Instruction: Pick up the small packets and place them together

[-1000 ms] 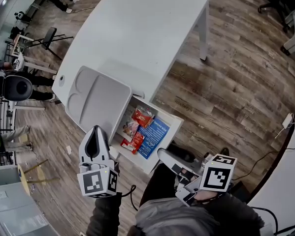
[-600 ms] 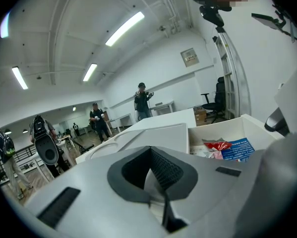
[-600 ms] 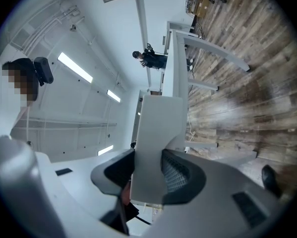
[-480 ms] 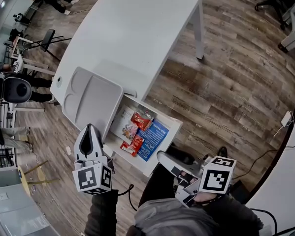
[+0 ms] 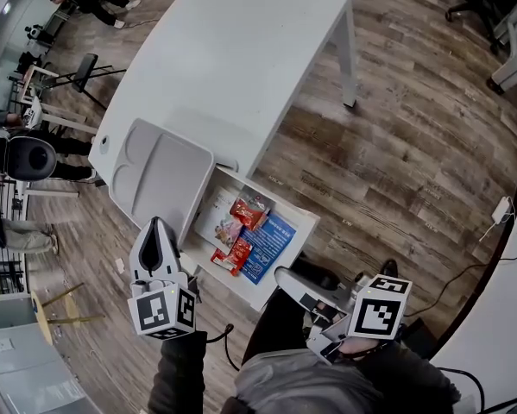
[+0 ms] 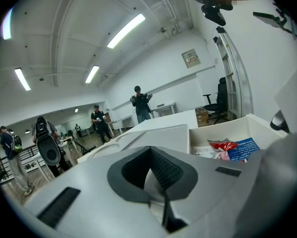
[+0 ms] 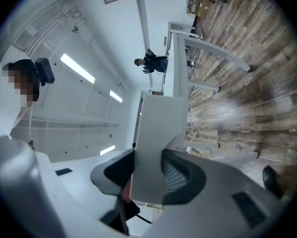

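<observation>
An open white drawer (image 5: 305,215) under the table holds small packets: a red one (image 5: 248,211), a second red one (image 5: 234,253), a blue flat pack (image 5: 269,235) and a pale one (image 5: 221,222). My right gripper (image 5: 286,276) is shut on the drawer's front panel (image 7: 155,133), which stands between its pads. My left gripper (image 5: 154,225) hovers by the drawer's left corner, tips together and holding nothing. In the left gripper view, the red packet (image 6: 222,145) and blue pack (image 6: 242,148) lie ahead to the right of the left gripper (image 6: 150,175).
A grey two-part tray (image 5: 159,175) lies on the white table (image 5: 241,50) right above the drawer. A table leg (image 5: 349,54) stands on the wood floor. People and stands crowd the far left; a white cable (image 5: 500,214) lies at right.
</observation>
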